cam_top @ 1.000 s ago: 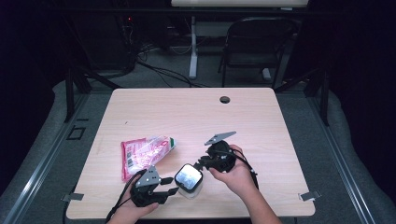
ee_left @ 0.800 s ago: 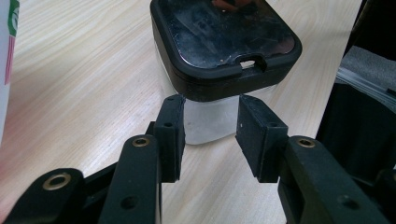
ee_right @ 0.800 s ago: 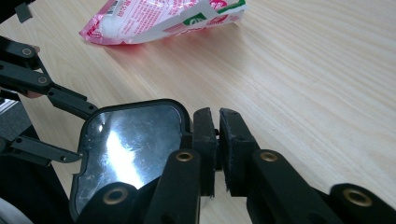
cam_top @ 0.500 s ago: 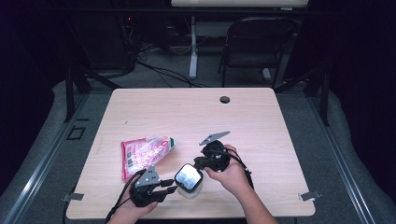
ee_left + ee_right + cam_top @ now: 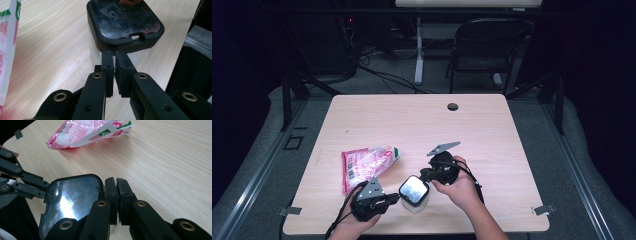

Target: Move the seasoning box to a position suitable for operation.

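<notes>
Pale wood table [image 5: 492, 130] in a dark room holds a lidded container [image 5: 414, 192], each gripper's jaws together beside it.

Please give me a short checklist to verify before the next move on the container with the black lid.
1. Left gripper closed at the lid edge: ok; whether it pinches something, cannot tell.
2. Right gripper closed beside the lid's other edge: ok.
3. Container upright on the table: ok.
4. Lid seated flat on the container: ok, as far as the left gripper view shows.
5. Pink bag apart from both grippers: ok.
</notes>
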`<act>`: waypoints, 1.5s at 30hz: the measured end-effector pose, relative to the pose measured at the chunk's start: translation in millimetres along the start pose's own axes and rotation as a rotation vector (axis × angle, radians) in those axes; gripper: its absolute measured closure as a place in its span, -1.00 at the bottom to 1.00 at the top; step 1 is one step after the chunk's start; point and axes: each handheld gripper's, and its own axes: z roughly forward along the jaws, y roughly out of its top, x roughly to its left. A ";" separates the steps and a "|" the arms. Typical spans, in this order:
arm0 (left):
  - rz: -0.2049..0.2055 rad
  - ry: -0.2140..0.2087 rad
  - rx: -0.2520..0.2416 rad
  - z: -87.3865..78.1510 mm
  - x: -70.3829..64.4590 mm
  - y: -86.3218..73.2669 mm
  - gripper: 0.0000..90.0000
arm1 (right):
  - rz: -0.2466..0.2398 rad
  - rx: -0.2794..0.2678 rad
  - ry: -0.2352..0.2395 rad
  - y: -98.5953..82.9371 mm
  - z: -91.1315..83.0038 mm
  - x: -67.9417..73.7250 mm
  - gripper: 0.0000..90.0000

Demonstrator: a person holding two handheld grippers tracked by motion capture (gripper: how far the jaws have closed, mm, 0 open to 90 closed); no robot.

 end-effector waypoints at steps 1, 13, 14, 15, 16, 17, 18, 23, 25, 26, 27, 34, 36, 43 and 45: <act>0.003 0.007 -0.008 -0.5 0.1 0.2 0.89 | 0.000 -0.001 0.000 -0.2 -0.1 -0.3 0.96; 0.002 0.006 -0.050 -5.2 -1.5 9.8 0.86 | 0.022 -0.002 0.003 -0.6 0.0 -1.5 0.96; 0.004 0.010 -0.058 -5.7 -1.7 11.0 0.86 | 0.022 -0.002 0.003 -0.6 0.0 -1.5 0.96; 0.007 0.013 -0.059 -6.2 -1.8 12.0 0.84 | 0.022 0.002 -0.001 -0.2 0.1 -1.3 0.94; 0.005 0.013 -0.060 -6.4 -2.0 13.0 0.84 | 0.022 0.003 -0.006 0.1 0.1 -1.2 0.86; 0.007 0.015 -0.063 -6.4 -2.0 13.7 0.84 | 0.022 0.003 -0.006 0.1 0.1 -1.2 0.86; 0.005 0.017 -0.065 -6.7 -2.2 14.5 0.84 | 0.022 0.005 -0.007 0.5 -0.2 -1.1 0.79; 0.004 0.018 -0.062 -7.3 -2.0 19.0 0.84 | 0.006 -0.009 0.036 2.3 -8.9 3.5 0.67; -0.002 0.018 -0.063 -7.1 -2.1 20.8 0.84 | -0.004 0.002 0.058 2.1 -12.6 7.8 0.62; 0.000 0.016 -0.059 -7.1 -1.9 21.8 0.84 | -0.004 0.002 0.058 2.1 -12.6 7.8 0.62; -0.001 0.017 -0.059 -7.1 -1.8 22.7 0.84 | -0.013 0.005 0.063 1.8 -13.6 9.4 0.58; -0.004 0.021 -0.057 -7.4 0.2 30.2 0.83 | -0.029 0.032 0.139 1.8 -21.6 22.5 0.35; -0.004 0.024 -0.055 -7.7 1.1 31.9 0.83 | -0.039 0.043 0.144 2.6 -23.2 25.7 0.28; -0.010 0.035 -0.041 -6.4 4.0 36.9 0.82 | -0.063 0.054 0.126 6.7 -26.7 36.1 0.15; -0.014 0.031 -0.046 -6.6 4.6 38.5 0.81 | -0.067 0.050 0.143 7.2 -27.8 37.2 0.10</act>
